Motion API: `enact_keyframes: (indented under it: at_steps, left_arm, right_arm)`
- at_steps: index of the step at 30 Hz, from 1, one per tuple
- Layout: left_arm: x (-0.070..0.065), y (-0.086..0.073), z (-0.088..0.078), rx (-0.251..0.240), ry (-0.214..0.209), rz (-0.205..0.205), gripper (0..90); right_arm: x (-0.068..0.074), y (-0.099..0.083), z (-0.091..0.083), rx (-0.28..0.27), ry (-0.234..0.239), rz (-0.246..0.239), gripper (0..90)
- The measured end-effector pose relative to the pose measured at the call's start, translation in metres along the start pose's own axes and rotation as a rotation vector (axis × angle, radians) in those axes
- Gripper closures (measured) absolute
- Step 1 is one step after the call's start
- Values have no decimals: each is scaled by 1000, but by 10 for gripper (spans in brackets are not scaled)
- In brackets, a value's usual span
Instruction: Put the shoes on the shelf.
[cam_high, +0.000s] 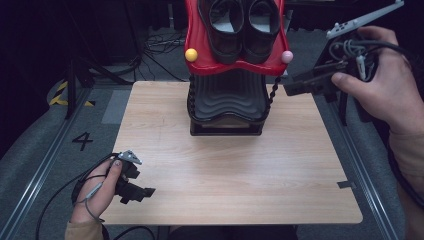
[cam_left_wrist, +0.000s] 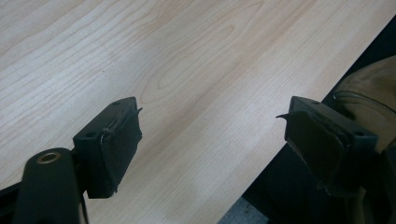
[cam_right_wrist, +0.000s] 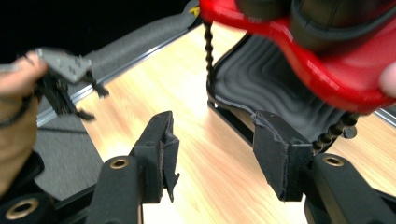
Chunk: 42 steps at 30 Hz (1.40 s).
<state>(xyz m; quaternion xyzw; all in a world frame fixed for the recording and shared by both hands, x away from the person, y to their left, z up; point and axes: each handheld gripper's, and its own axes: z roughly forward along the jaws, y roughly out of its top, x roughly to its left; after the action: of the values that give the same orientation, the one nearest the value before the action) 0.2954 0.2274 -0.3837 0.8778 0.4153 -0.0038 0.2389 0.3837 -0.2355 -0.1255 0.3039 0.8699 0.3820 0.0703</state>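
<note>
You work at a light wooden table (cam_high: 225, 175) on grey carpet (cam_high: 30, 150). Behind it the room is dark, with black cables (cam_high: 160, 45) and yellow-black tape (cam_high: 60, 92) on the floor

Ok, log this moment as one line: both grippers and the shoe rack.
left gripper: open, empty, low at table corner | right gripper: open, empty, beside red tray | black shoes: on tray, untouched
</note>
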Motion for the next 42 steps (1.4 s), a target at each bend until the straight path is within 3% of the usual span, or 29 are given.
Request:
enact_keyframes:
  at_steps: [8,13,22,27,32,36,38,40,42]
  left_arm:
    - [0,3,3,8,-2,7,189]
    - [-1,4,3,8,-2,8,190]
    - [-3,2,3,12,2,5,190]
    - [-3,1,3,18,5,10,190]
    - [-8,1,4,21,6,11,189]
    - [-8,1,3,15,6,14,189]
    - [-7,0,2,14,10,11,189]
    - [-6,0,2,14,13,4,189]
    - [-5,-1,2,13,11,5,189]
  right_arm:
    - [-11,-30,13,8,12,-29,432]
    - [-14,-48,23,19,14,-72,410]
    - [-16,-76,46,41,40,-88,384]
    - [-15,-96,67,74,49,-99,381]
    - [-14,-122,98,88,89,-92,367]
    - [-12,-138,111,100,68,-89,365]
    - [-12,-150,119,79,64,-84,370]
    - [-13,-163,128,62,98,-68,368]
    - [-13,-174,139,84,112,-68,368]
